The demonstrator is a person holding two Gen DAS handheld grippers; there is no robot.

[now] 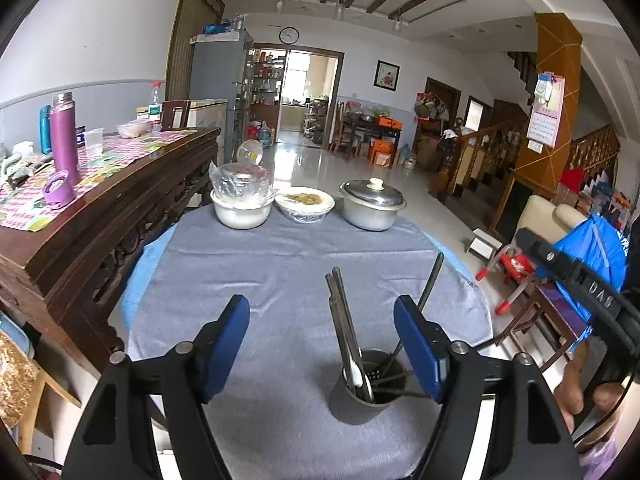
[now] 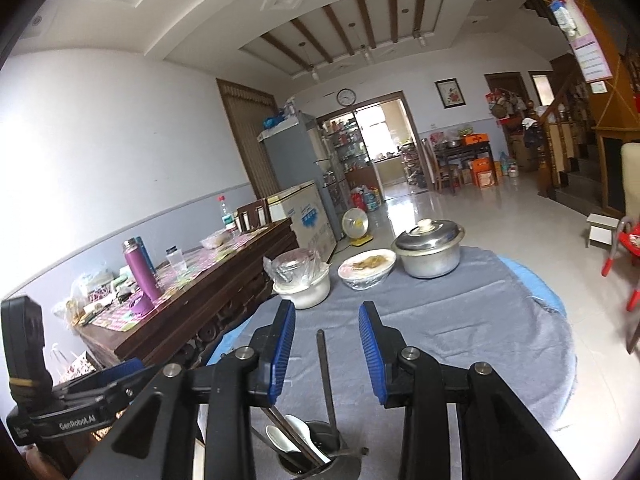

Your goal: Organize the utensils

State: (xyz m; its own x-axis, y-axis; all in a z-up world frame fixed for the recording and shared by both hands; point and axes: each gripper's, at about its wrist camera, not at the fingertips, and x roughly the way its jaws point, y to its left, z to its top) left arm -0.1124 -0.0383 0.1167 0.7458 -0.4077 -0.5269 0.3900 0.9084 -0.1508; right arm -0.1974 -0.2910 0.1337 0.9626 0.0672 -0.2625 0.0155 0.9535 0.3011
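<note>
Left gripper (image 1: 322, 350): angled down over utensil holder (image 1: 354, 398) at table's near edge, jaws wide, empty. Right gripper (image 2: 327, 354): part-open, empty. Lettering "GenRobot.AI"

Lidded metal pot (image 1: 373, 204), covered dish (image 1: 306, 204), purple flask (image 1: 64, 140) on sideboard (image 1: 120, 208).

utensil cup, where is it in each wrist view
Left wrist: utensil cup sits low, right of centre, beside the right blue pad.
Right wrist: the cup is at the bottom edge, centre, partly cut off.
Shared landmark: lidded metal pot at the table's far edge.
</note>
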